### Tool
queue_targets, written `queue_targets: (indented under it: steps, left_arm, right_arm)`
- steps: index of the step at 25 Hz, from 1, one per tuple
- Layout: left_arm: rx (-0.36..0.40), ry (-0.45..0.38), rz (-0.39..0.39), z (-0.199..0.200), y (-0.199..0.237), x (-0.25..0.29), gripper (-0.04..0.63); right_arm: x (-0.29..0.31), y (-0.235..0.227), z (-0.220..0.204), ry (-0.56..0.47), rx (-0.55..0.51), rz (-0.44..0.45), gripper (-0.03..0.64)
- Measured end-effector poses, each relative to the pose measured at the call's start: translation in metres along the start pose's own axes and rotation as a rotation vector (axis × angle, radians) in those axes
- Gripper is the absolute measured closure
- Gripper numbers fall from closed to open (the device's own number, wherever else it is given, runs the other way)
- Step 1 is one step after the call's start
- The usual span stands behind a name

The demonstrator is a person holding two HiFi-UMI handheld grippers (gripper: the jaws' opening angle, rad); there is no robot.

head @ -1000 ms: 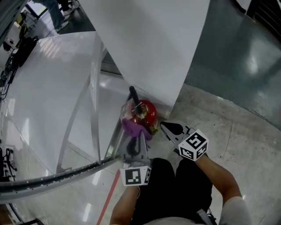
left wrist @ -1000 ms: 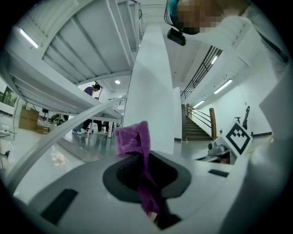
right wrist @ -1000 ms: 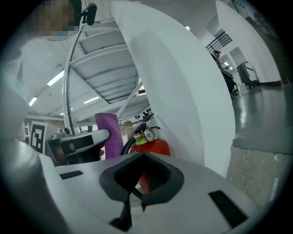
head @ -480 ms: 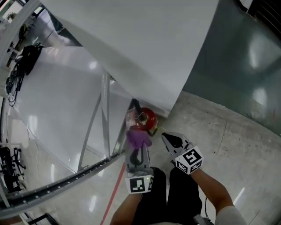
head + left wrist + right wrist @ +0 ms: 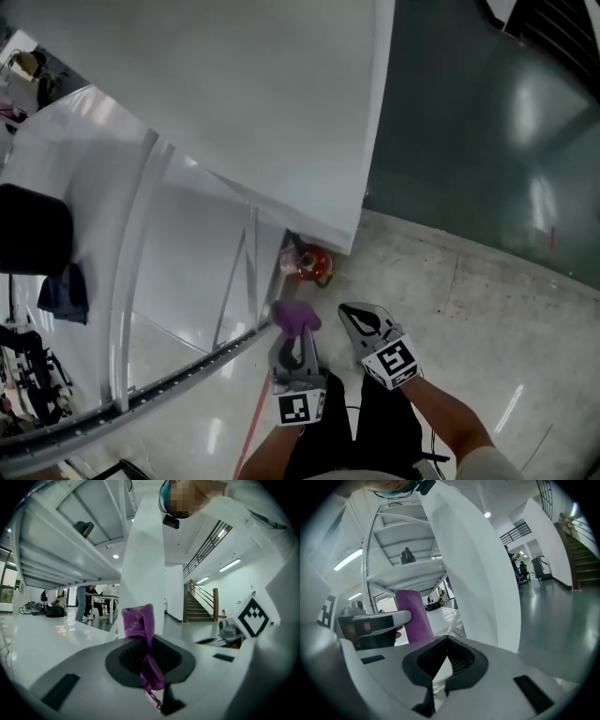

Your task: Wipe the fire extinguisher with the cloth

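A big smooth white panel (image 5: 281,122) leans over the round red fire extinguisher (image 5: 314,262), which stands on the speckled floor (image 5: 450,309) at the panel's foot. A metal frame (image 5: 187,367) is at its 8 o'clock. Both grippers point toward 12 o'clock, side by side. The left gripper (image 5: 293,330), at the extinguisher's 6 o'clock, pinches a soft purple cloth (image 5: 295,315). At its 3 o'clock, the right gripper (image 5: 354,317) is closed and empty.

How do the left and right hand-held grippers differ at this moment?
The left hand-held gripper is shut on the purple cloth, which sticks out past its tips; the right hand-held gripper is shut on nothing. In the head view the left one sits beside the metal rail, the right one over the floor. Both are clear of the red fire extinguisher.
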State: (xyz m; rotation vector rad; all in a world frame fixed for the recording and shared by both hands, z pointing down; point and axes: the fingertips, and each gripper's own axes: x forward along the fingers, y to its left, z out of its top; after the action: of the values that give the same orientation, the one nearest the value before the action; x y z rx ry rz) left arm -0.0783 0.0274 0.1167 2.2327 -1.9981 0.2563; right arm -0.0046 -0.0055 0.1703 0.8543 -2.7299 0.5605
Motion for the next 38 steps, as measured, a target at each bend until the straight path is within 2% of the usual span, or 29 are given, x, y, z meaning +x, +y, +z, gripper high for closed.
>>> queue_targets:
  steps: [9,16,23,30,38]
  left_arm:
    - [0.005,-0.022,-0.014,0.15,-0.018,-0.069,0.554]
    - [-0.039,-0.001,0.006,0.221,-0.023,-0.121,0.554]
    - [-0.04,-0.014,-0.04,0.259,-0.035,-0.149,0.554]
    - [-0.045,0.003,-0.033,0.261,-0.025,-0.162,0.554]
    - [-0.075,-0.013,-0.055,0.262,-0.039,-0.169,0.554]
  right_arm:
    - [-0.086,0.063,0.129,-0.032,0.014,-0.037,0.603]
    - [-0.145,0.11,0.212,-0.101,0.002,-0.088,0.603]
    - [-0.187,0.148,0.25,-0.145,-0.035,-0.115,0.603]
    - [-0.216,0.164,0.249,-0.172,-0.02,-0.163,0.603]
    - [-0.22,0.181,0.258,-0.186,-0.076,-0.137,0.604]
